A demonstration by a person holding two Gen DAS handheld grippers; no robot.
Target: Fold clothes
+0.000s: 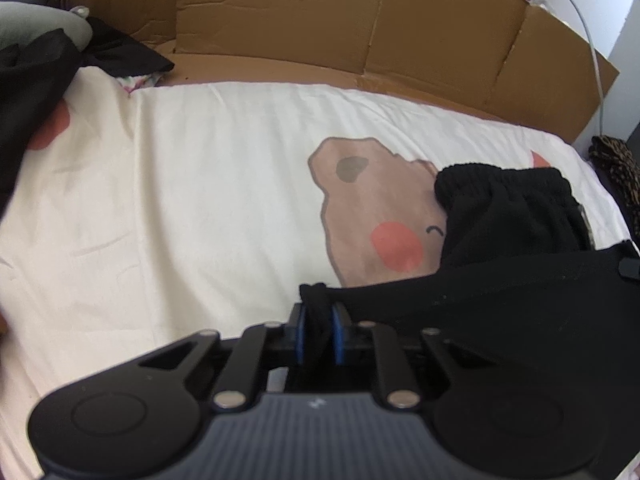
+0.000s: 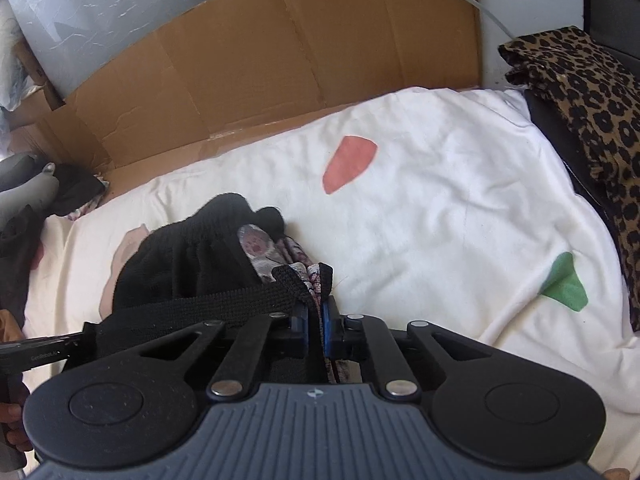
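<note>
A black garment (image 1: 504,236) lies bunched on the white printed bedsheet (image 1: 180,208), stretching right from my left gripper. My left gripper (image 1: 319,312) is shut on a black edge of it, low over the sheet. In the right wrist view the same black garment (image 2: 188,256) shows a patterned lining (image 2: 260,250) and a black webbing strap (image 2: 224,296). My right gripper (image 2: 318,312) is shut on the garment's patterned edge beside the strap. The left gripper's tip (image 2: 44,350) shows at the left edge of that view.
Flattened cardboard (image 1: 360,28) stands along the bed's far side. A pile of dark clothes (image 1: 36,80) lies at the far left. A leopard-print cloth (image 2: 592,120) lies at the bed's right edge. A white cable (image 1: 592,48) hangs at the back right.
</note>
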